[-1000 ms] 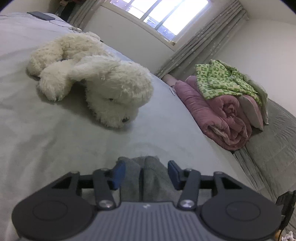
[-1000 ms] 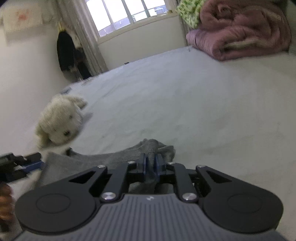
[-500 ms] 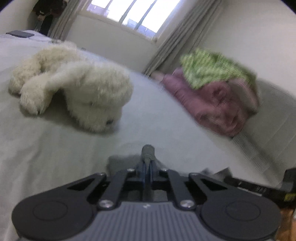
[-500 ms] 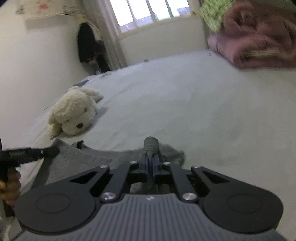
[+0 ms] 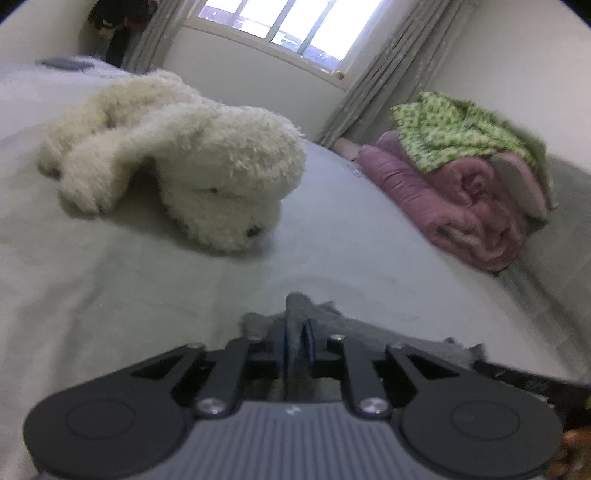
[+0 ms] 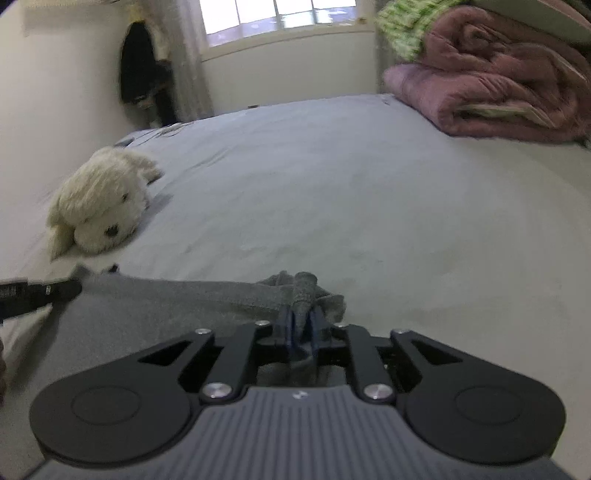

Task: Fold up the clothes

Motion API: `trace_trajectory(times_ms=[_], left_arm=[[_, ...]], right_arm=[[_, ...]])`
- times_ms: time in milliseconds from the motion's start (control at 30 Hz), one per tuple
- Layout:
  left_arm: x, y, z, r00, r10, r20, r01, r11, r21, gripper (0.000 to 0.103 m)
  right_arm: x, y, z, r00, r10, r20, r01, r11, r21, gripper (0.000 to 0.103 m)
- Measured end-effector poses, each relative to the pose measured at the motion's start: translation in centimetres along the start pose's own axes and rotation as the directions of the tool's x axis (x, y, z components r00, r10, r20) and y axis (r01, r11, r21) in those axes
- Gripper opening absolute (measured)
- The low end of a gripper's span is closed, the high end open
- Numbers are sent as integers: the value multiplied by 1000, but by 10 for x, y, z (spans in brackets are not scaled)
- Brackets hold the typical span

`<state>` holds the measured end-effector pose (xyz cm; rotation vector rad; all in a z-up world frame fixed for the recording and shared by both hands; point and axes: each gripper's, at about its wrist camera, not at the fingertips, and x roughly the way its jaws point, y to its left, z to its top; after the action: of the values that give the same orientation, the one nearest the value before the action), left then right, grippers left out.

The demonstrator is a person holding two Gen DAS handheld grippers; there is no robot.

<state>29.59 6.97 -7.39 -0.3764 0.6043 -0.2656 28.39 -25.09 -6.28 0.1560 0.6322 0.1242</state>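
Observation:
A grey knitted garment (image 6: 166, 306) is stretched above a pale bed sheet (image 6: 351, 192) between both grippers. My left gripper (image 5: 296, 334) is shut on one corner of the grey garment (image 5: 369, 328), with a tuft of cloth sticking out past the fingertips. My right gripper (image 6: 302, 321) is shut on the opposite corner, cloth bunched between its pads. The left gripper's finger (image 6: 37, 293) shows at the left edge of the right wrist view, at the garment's far corner. The rest of the garment hangs below both cameras, hidden.
A white plush dog (image 5: 184, 158) lies on the bed just ahead of the left gripper. A rolled pink quilt (image 5: 461, 199) with a green patterned blanket (image 5: 458, 129) on it sits at the right side. A window (image 6: 280, 14) and dark hanging clothes (image 6: 140, 62) are on the far wall.
My left gripper went from open around the grey cloth to shut on it. Both grippers have risen and drawn apart, and the garment now stretches between them.

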Motion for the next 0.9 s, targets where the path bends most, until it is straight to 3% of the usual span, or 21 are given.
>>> trace_trajectory(times_ms=[33, 133, 267, 367, 433, 533, 633, 767, 900], left_arm=[[-5, 0, 3, 1000, 19, 6, -19, 1000, 7, 27], [-36, -1, 5, 999, 26, 42, -26, 1000, 10, 28], [-82, -25, -12, 998, -49, 40, 46, 997, 65, 31], [-102, -59, -42, 995, -101, -14, 102, 982, 156, 32], [-109, -81, -63, 991, -118, -55, 128, 967, 219, 33], [-99, -104, -93, 992, -42, -116, 78, 942, 327, 33], [-89, -112, -112, 992, 68, -109, -15, 905, 426, 34], [-94, -115, -104, 989, 90, -119, -39, 925, 377, 34], [-116, -104, -102, 990, 85, -112, -43, 943, 329, 35]], right_arm=[[-7, -1, 1, 1000, -14, 12, 14, 1000, 19, 25], [-39, -3, 0, 997, -31, 67, 28, 999, 46, 30], [-81, 4, -15, 994, 75, 77, -79, 996, 44, 30], [-88, 24, -44, 992, 121, -28, -122, 992, -20, 30], [-87, 40, -67, 989, 94, -113, -105, 990, -95, 31], [-96, 56, -84, 994, -11, -107, -9, 982, -186, 32], [-110, 62, -80, 988, -57, -143, 31, 982, -184, 37], [-119, 60, -89, 985, -49, -168, 8, 972, -237, 37], [-121, 49, -80, 992, 10, -123, -28, 989, -143, 37]])
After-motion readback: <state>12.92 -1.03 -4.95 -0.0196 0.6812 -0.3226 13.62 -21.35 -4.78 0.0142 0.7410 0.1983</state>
